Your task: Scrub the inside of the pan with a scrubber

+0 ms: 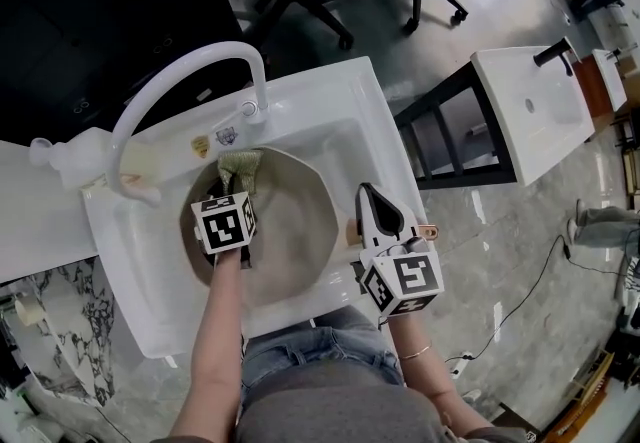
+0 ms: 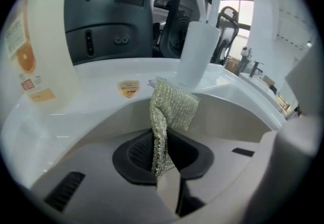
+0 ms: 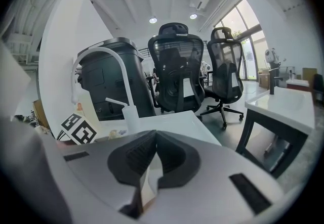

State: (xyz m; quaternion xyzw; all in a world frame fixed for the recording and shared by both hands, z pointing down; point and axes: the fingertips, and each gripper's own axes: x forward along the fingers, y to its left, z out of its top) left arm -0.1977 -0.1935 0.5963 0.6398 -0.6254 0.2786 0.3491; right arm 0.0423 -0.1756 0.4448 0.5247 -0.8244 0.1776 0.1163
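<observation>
Head view: scrubbing a pan (image 1: 292, 236) set in a white sink (image 1: 335, 106).
Grips a silvery mesh scrubber (image 1: 240, 167) (image 2: 170, 104) with the left gripper (image 1: 238, 193) (image 2: 163, 158), jaws closed tight on its lower strip, the rest standing up past the tips. Holds it against the pan's far inner wall, just below the curved white faucet (image 1: 185, 71). Pinches the pan handle (image 1: 429, 229) with the right gripper (image 1: 381, 221) (image 3: 151, 170), jaws drawn almost together on it at the pan's right side, above the sink's right rim. Has the pan low in the basin, pale inside facing up.
</observation>
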